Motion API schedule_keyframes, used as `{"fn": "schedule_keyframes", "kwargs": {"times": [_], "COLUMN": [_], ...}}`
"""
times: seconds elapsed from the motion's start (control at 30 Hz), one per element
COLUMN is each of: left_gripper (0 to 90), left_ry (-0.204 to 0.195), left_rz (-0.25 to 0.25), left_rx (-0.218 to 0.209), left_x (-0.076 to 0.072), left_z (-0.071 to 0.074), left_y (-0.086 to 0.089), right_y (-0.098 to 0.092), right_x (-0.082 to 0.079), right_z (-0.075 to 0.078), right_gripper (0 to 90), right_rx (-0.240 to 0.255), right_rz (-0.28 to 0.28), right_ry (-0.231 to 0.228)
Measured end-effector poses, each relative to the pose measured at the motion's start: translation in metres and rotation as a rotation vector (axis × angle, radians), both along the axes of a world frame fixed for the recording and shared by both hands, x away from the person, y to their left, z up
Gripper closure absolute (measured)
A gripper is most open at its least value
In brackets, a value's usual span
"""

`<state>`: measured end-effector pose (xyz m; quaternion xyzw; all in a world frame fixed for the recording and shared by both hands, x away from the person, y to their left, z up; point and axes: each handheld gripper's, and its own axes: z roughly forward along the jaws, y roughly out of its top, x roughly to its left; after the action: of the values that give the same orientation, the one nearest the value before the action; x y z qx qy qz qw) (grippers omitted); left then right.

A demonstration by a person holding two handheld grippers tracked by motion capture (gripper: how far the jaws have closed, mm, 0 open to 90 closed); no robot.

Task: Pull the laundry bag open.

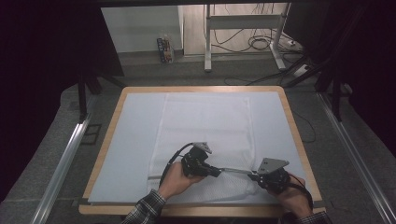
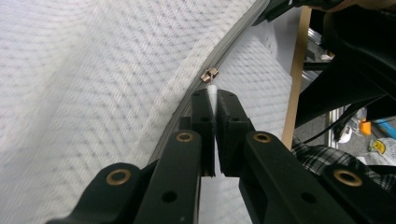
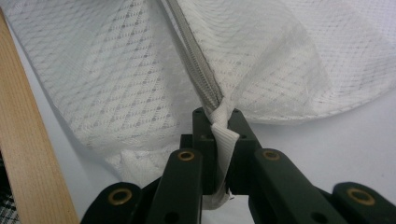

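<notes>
A white mesh bag (image 1: 205,121) lies flat on the table, with a grey zipper (image 1: 236,171) along its near end. My left gripper (image 1: 218,171) is shut on the small white pull tab (image 2: 212,91) that hangs from the metal slider (image 2: 209,74). In the left gripper view the zipper tape (image 2: 233,42) runs away past the left gripper (image 2: 214,98). My right gripper (image 1: 252,176) is shut on a white ribbed fabric tab (image 3: 224,140) at the zipper's end (image 3: 198,70). The mesh (image 3: 116,84) bunches up around the right gripper (image 3: 217,116). The zipper is taut between the two grippers.
A pale mat (image 1: 135,135) covers the wooden table (image 1: 116,109), whose rim shows in the right gripper view (image 3: 28,154). Metal rails (image 1: 60,163) flank the table on the floor. A desk frame and cables (image 1: 252,42) stand beyond the far edge.
</notes>
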<state>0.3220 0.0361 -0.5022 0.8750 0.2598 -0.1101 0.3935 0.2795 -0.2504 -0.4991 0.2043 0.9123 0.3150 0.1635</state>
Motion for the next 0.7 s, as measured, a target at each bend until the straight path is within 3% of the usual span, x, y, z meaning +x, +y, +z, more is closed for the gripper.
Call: {"fn": "schedule_keyframes", "kwargs": {"times": [0.7], "left_gripper": [87.3], "left_ry": [-0.006], "left_rz": [0.041], "left_rx": [-0.002], "left_x": [-0.006], "left_z": [0.0], "left_y": [0.027], "right_y": [0.001], "right_x": [0.001], "right_z": [0.0], "right_gripper": [83.9], "right_rx": [0.01], "right_rz": [-0.002], "right_ry": [0.01]}}
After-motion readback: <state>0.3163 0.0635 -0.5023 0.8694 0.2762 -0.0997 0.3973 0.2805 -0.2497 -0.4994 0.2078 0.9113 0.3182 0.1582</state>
